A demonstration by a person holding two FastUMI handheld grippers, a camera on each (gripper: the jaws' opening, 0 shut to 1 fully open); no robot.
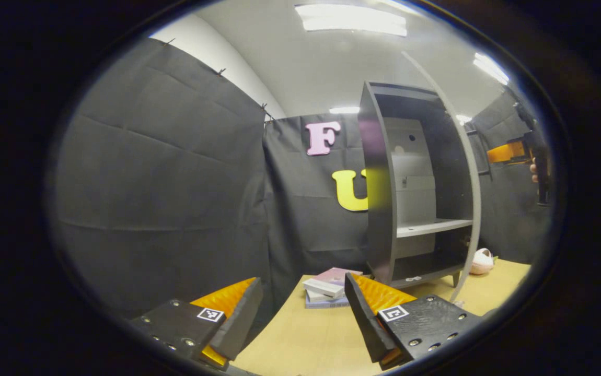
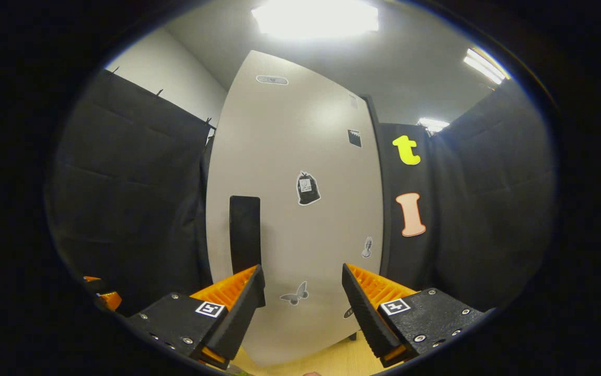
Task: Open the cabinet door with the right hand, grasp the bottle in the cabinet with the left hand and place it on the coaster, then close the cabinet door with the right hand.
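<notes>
Cabinet [image 1: 420, 198] lower compartment too dark to read; door [image 2: 300, 209] bottom edge cut off by frame.

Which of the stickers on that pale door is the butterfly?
The grey butterfly sticker, low on the cabinet door, between the fingers of the right gripper. The bag-shaped sticker and the small black square sit higher.

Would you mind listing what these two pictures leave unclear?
- Bottle: none made out inside the open cabinet, left gripper view; its lower compartment is dark.
- Coaster: not identifiable on the table; the small white bits on the cabinet floor are too tiny.
- Cabinet inside: hidden by the door, right gripper view.
</notes>
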